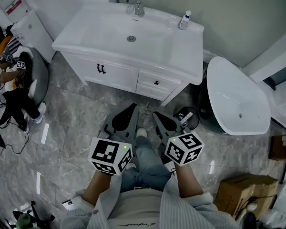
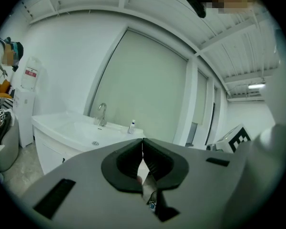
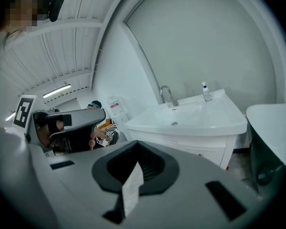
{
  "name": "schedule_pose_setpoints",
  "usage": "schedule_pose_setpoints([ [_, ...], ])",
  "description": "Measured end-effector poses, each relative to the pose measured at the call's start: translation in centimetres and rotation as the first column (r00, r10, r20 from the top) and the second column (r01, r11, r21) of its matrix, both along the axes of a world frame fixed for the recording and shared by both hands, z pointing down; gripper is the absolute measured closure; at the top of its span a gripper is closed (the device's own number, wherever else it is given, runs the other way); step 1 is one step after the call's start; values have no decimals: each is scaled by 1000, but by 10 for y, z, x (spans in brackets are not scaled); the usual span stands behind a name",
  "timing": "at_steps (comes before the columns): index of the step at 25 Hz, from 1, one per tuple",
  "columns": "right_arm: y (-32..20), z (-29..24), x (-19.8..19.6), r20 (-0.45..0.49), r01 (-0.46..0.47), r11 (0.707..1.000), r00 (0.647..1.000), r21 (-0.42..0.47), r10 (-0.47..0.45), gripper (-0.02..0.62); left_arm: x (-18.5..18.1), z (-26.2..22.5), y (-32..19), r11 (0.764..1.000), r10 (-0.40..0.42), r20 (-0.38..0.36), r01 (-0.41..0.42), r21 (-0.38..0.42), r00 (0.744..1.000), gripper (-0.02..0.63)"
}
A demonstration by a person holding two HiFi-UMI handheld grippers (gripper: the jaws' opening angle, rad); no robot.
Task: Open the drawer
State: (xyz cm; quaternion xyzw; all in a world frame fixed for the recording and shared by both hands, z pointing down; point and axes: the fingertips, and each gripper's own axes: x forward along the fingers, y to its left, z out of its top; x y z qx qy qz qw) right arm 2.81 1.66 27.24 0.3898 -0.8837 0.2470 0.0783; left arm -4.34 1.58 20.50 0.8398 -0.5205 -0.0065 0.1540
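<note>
Drawer: closed; front faces the person, long axis level along the vanity cabinet (dark knob on the front).
Left gripper: jaws pressed together, empty.
Right gripper: likewise.

I log from the head view:
- grey marbled floor
- pale wall at 12 o'clock
- white vanity against it, with tap and bottle
- white tub at 2 o'clock
- cardboard box at 4 o'clock
- white cabinet at 10 o'clock
- strip light overhead
</note>
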Motion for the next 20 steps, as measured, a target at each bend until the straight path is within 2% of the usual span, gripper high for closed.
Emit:
schedule_pose_setpoints([
  [12, -122, -6, 30, -39, -39, 999, 998, 0, 39, 588, 34, -2, -134, 999, 50, -18, -50, -8, 999, 589],
  [20, -154, 4, 45, -56, -100, 995, 993, -22, 99, 588, 44, 20, -168, 995, 91, -28, -92, -49, 995, 589],
])
